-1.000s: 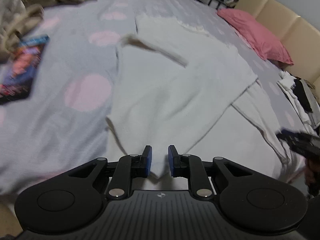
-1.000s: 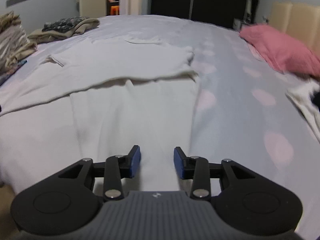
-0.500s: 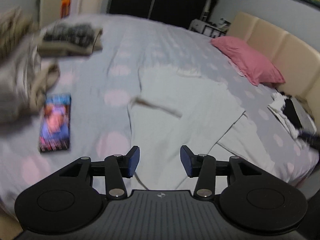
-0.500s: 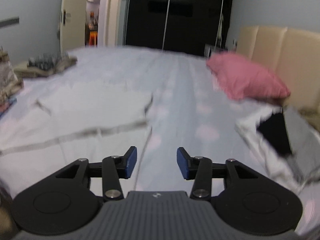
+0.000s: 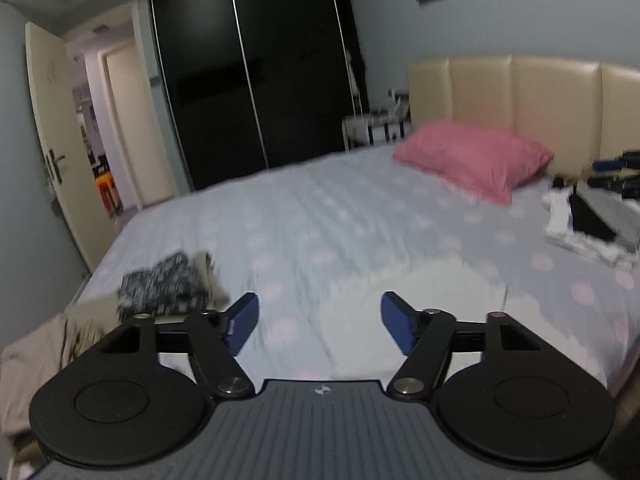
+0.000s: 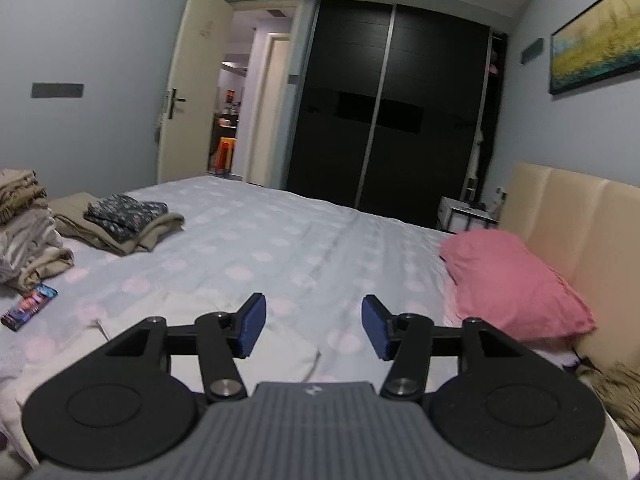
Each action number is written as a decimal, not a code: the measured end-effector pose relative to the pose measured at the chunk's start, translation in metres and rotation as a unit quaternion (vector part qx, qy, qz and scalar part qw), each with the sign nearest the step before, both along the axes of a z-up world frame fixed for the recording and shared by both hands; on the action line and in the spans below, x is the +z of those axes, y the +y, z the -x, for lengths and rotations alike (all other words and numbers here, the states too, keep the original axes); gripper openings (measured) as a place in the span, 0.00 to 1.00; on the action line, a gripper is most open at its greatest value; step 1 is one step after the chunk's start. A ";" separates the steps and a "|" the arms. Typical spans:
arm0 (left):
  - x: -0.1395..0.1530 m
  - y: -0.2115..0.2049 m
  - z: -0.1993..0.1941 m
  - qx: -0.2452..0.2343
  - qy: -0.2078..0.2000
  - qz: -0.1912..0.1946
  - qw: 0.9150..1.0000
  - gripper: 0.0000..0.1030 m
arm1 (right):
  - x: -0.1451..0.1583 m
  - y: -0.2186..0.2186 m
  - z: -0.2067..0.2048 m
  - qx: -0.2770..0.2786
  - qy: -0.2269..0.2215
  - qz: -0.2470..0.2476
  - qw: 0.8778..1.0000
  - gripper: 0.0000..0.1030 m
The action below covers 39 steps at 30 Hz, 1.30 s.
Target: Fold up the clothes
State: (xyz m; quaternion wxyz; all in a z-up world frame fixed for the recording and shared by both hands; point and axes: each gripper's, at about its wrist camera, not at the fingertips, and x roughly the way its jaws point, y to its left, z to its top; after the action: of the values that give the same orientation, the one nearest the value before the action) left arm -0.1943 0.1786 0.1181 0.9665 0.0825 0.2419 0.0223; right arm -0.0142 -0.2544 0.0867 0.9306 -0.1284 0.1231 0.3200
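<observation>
Both hand-held grippers, left (image 5: pixel 318 326) and right (image 6: pixel 313 326), have just been opening and hold nothing. The white garment (image 5: pixel 412 300) lies limp on the bed (image 6: pixel 304 240); I'd pinch its corners.

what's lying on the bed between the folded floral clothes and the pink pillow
Nothing: in the right wrist view, only bare dotted sheet stretches between the folded floral clothes and the pink pillow.
</observation>
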 end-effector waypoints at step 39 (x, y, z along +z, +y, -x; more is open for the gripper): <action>-0.275 0.145 -0.328 -0.071 0.197 0.195 0.958 0.66 | -0.248 0.141 -0.351 0.079 0.316 0.020 0.945 0.58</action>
State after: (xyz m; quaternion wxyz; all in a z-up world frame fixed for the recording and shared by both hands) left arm 0.1338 0.3232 -0.1564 0.8961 -0.0874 0.4208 -0.1110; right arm 0.3367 -0.1137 -0.1610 0.8125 -0.0487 0.4070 0.4144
